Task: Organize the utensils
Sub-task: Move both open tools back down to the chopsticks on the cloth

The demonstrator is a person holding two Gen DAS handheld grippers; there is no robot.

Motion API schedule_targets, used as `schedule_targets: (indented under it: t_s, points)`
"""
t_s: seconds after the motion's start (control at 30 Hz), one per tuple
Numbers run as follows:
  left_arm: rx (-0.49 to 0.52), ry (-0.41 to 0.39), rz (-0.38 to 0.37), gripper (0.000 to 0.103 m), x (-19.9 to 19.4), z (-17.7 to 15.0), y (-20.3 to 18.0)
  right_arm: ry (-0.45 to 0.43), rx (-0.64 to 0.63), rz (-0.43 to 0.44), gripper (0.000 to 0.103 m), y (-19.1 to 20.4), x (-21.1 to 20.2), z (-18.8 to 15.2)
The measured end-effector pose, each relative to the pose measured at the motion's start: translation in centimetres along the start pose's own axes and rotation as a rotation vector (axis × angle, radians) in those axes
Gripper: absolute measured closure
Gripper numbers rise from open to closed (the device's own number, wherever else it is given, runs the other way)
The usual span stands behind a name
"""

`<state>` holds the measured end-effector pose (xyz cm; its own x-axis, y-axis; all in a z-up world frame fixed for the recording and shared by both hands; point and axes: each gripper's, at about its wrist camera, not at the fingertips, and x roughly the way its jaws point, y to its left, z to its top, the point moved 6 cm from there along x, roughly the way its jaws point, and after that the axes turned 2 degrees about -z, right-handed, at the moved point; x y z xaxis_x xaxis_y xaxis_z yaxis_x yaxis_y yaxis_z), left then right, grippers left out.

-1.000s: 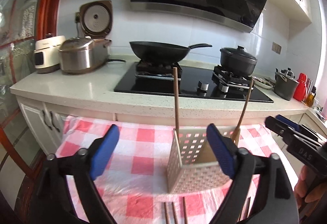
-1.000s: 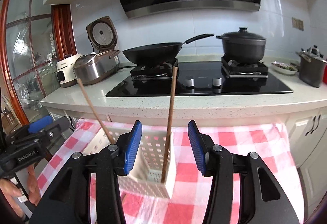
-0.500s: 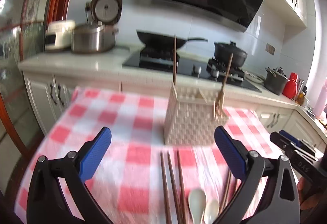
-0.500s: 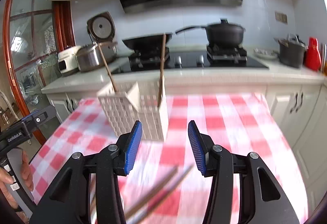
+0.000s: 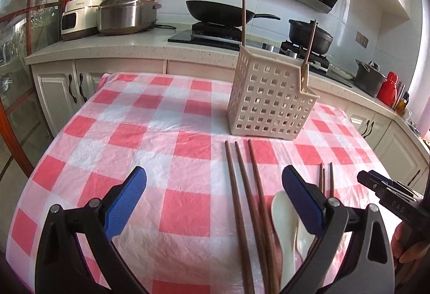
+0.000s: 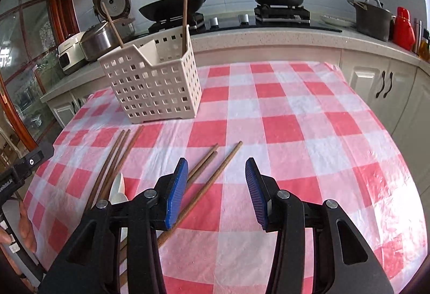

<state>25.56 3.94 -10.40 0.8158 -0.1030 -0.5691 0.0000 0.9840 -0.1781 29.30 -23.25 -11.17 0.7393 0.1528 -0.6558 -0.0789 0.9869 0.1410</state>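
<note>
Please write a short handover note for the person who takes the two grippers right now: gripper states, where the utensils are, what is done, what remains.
Left gripper: open, empty, above the cloth.
Right gripper: empty, jaws closing on nothing.
Caddy: upright on the checked tablecloth, two chopsticks already standing inside.
Left to do: three chopsticks lie before the caddy, three more lie by the right gripper, and two white spoons are beside them.

A red-and-white checked cloth [image 5: 150, 116] covers the near surface. Behind it, the counter [image 5: 107, 48] carries a steel cooker [image 5: 125, 16], lid raised, beside a white appliance [image 5: 78, 17]. A wok [image 5: 217, 13] and black pot [image 5: 309, 35] sit on the stove; a red flask [image 5: 388, 88] stands farther right.
</note>
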Motion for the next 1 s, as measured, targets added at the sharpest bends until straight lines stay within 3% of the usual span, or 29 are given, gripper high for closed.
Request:
schedule_targets:
  t_s: [0.4,0.87,1.0]
  points:
    - [0.022,0.032,0.006,0.007,1.6,-1.4,0.8,0.112,0.007,-0.006,0.078,0.4,3.0,-2.1]
    - [0.076,0.087,0.016,0.010,3.3,-2.5,0.8,0.161,0.016,-0.062,0.078,1.1,5.2,-1.7]
    - [0.079,0.097,0.012,0.010,3.4,-2.6,0.7,0.163,-0.032,-0.100,0.078,1.6,5.5,-1.7]
